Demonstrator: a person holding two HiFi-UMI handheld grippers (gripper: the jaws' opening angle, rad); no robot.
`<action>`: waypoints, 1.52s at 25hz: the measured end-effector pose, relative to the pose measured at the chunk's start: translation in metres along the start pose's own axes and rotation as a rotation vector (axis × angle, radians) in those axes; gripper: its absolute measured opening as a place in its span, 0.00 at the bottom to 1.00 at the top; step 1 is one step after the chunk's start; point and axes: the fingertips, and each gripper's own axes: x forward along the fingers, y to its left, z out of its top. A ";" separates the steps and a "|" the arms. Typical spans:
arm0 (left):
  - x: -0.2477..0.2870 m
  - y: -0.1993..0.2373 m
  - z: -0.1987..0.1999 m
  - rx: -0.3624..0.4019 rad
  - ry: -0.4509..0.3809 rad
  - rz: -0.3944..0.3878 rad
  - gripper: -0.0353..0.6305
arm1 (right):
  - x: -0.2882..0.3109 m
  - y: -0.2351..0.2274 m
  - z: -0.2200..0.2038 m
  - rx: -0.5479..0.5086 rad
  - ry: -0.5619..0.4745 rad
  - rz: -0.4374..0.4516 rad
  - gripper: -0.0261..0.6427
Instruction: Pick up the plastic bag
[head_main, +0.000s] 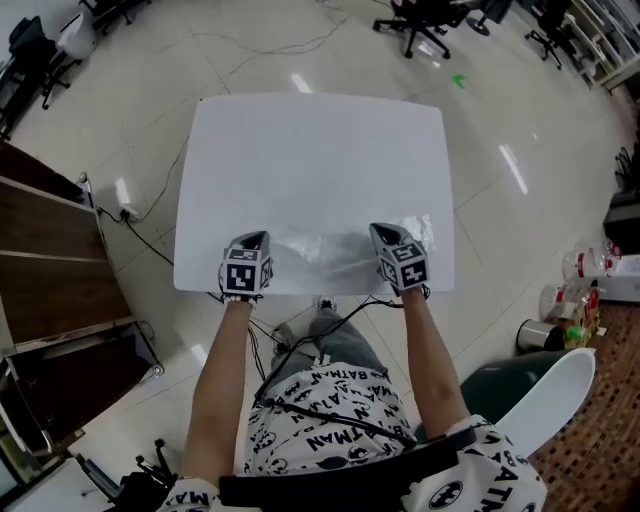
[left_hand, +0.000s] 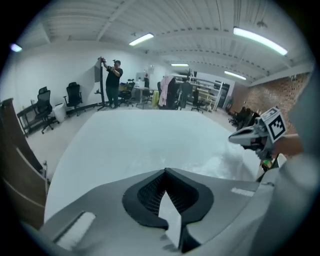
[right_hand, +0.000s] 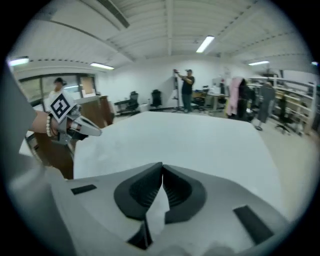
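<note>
**A:** Head view?
**B:** The clear plastic bag (head_main: 335, 245) lies at the desk's (head_main: 310, 150) lower edge, between the left tongs (head_main: 254, 240) and the right tongs (head_main: 386, 233). Office chairs (head_main: 420, 20) stand along the top, bottles (head_main: 580, 265) at right.
**A:** Left gripper view?
**B:** Tips pressed together (film caught? can't tell). The crinkled bag is at right, and a person (left_hand: 114, 82) stands beyond.
**A:** Right gripper view?
**B:** Tips together too. The bag is hard to make out against the white desk.
</note>
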 end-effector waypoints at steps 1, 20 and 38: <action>0.008 0.008 -0.001 0.015 0.030 0.016 0.06 | -0.012 -0.037 -0.017 0.069 0.018 -0.083 0.04; 0.040 0.041 0.010 -0.145 0.022 0.053 0.06 | -0.057 -0.171 -0.066 0.206 0.070 -0.269 0.09; -0.014 0.017 -0.092 -0.082 0.125 0.020 0.06 | -0.083 -0.125 -0.119 0.328 0.116 -0.269 0.06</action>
